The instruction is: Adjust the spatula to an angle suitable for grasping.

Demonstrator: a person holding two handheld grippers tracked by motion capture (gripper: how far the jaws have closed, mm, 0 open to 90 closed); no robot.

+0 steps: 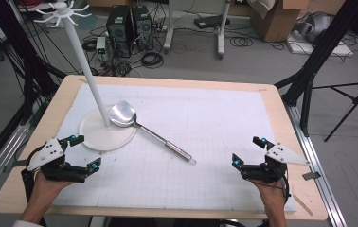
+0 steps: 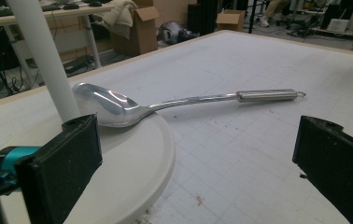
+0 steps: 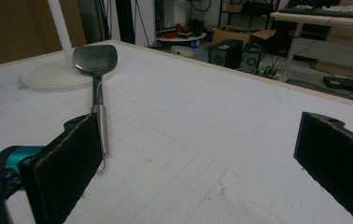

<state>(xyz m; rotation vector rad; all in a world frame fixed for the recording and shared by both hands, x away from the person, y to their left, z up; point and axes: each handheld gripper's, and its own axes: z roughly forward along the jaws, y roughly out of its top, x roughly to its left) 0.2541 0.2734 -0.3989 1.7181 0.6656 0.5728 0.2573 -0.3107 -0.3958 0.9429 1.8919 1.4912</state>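
**Both grippers wait at the near edge, the ladle lies by the stand**

Cables, computer towers and cardboard boxes cover the floor behind a wooden table, and a white gridded mat is spread over most of the table top. On the left part of the mat stands a white rack: a round base with a thin pole that rises to a ring of hooks at the top.

A metal ladle lies flat on the mat. Its bowl rests on the edge of the round base, just beside the pole, and its handle points toward the middle of the mat, with a small ring at the end.

The left gripper is held low at the near left corner, close to the round base. Its jaws are wide apart and nothing is between them. The right gripper is held at the near right side, well apart from the ladle. Its jaws are also wide apart and hold nothing. In the right gripper view the end of the handle lies just past the left jaw.
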